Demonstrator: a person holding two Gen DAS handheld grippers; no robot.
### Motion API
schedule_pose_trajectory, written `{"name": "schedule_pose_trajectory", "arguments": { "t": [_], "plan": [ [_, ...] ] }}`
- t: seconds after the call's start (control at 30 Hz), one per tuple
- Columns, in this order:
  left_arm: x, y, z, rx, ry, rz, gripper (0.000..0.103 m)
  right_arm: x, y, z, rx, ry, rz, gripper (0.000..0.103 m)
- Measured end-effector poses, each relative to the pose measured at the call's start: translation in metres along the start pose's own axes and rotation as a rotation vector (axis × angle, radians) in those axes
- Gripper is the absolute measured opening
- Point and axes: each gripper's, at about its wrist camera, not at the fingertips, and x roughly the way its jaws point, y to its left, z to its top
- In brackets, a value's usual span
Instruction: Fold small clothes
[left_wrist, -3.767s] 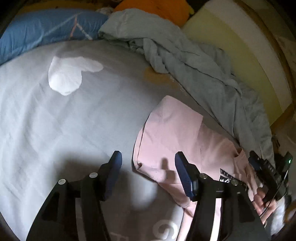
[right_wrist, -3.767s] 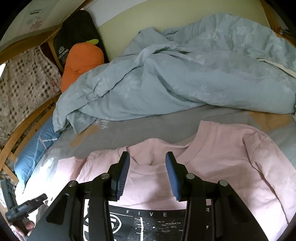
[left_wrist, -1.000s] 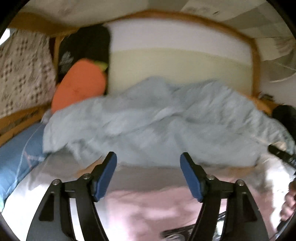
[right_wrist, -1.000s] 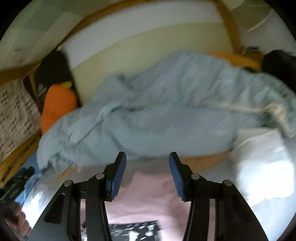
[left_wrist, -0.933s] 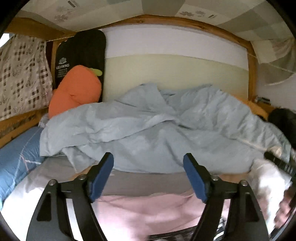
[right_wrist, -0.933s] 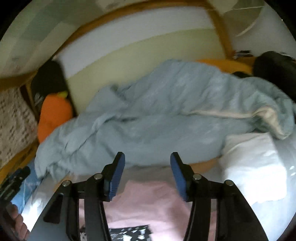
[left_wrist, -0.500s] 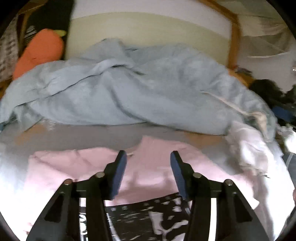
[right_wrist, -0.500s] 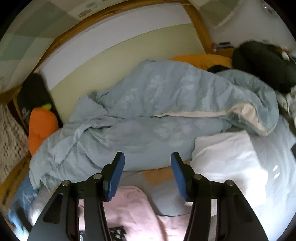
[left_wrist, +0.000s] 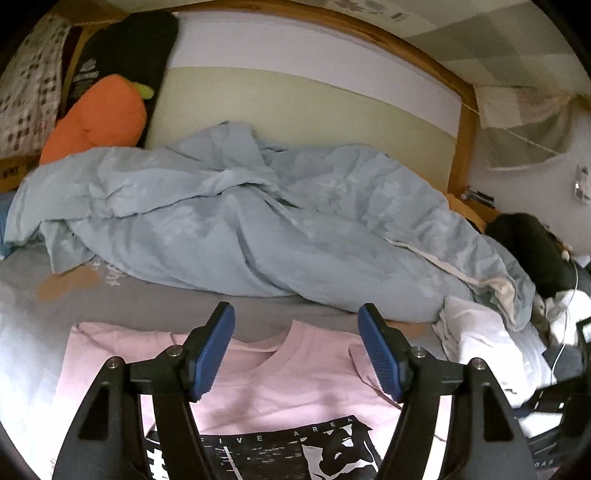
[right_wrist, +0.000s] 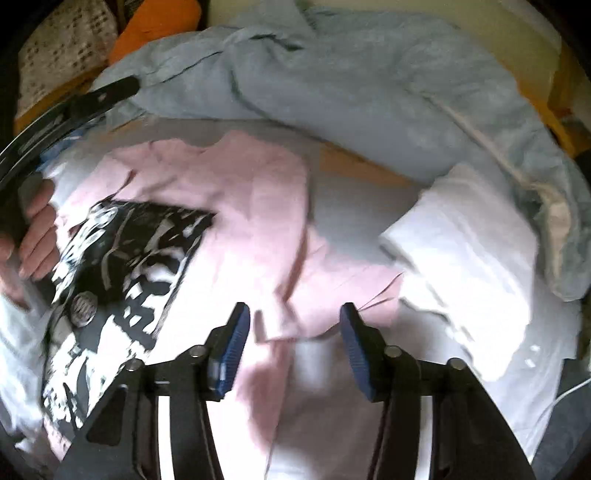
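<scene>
Grey bed sheet (left_wrist: 155, 299) carries our pink T-shirt (left_wrist: 280, 384) flat. Left claw (left_wrist: 295, 350) just widened, right claw (right_wrist: 293, 341) just narrowed; both gape, gripping nothing.

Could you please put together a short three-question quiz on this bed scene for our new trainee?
1. True or false: the left tool is clamped on the pink T-shirt.
2. Which lies right of the T-shirt? A) white folded cloth B) orange carrot plush
3. What lies heaped behind the T-shirt?

Key: 1 false, it is open above the collar; 2 A; 3 the blue duvet.
</scene>
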Motion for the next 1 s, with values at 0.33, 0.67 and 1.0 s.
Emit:
{"name": "schedule_pose_trajectory", "arguments": {
  "t": [0.33, 0.67, 1.0],
  "plan": [
    [0.000, 0.015, 0.001, -0.063, -0.002, -0.003, 0.068, -0.012, 0.003, 0.024, -0.050, -0.050, -0.129, 0.001],
    [0.013, 0.023, -0.002, -0.084, 0.061, 0.018, 0.068, -0.027, -0.063, 0.078, 0.159, -0.146, -0.452, 0.001],
    [0.002, 0.047, 0.004, -0.157, 0.027, 0.035, 0.068, -0.016, -0.002, 0.120, 0.192, -0.108, 0.005, 0.001]
  ]
}}
